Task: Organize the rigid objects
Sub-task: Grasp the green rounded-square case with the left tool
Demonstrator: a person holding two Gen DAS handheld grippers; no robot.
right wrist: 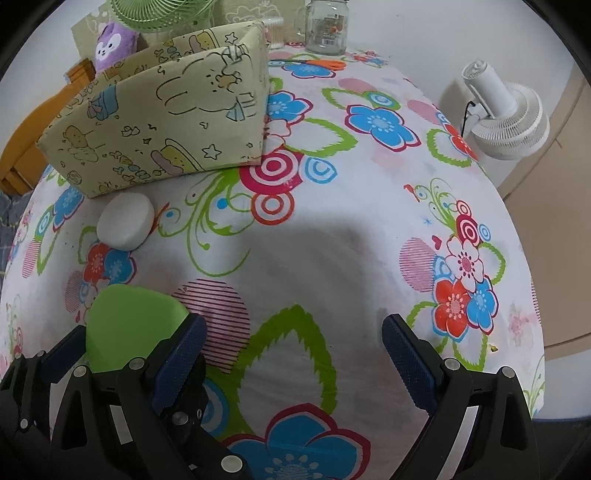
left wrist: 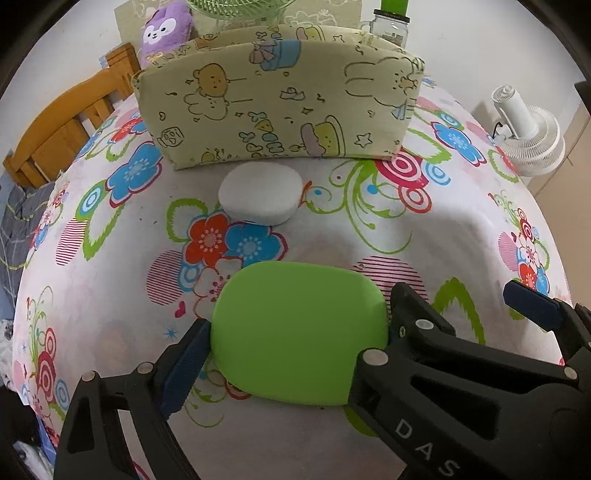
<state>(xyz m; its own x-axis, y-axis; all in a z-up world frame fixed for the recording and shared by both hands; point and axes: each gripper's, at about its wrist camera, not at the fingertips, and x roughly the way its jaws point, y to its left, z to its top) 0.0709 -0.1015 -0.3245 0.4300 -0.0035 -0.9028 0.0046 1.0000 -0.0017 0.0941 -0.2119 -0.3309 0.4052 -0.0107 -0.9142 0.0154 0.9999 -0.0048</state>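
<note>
A flat green rounded block (left wrist: 299,332) lies on the flowered tablecloth, and my left gripper (left wrist: 295,343) is shut on its two sides. It also shows in the right wrist view (right wrist: 129,325), at the lower left. A white round puck (left wrist: 260,197) lies just in front of a cream cartoon-print fabric box (left wrist: 280,99); both show in the right wrist view, the puck (right wrist: 125,221) and the box (right wrist: 159,122). My right gripper (right wrist: 293,354) is open and empty over the cloth, to the right of the left one. One of its fingers (left wrist: 532,304) shows in the left wrist view.
A white fan (right wrist: 506,110) stands off the table's right edge. A glass jar (right wrist: 327,26) and orange scissors (right wrist: 321,63) sit at the back. A purple plush (left wrist: 164,33) and a green fan (left wrist: 236,9) are behind the box. A wooden chair (left wrist: 62,125) is at left.
</note>
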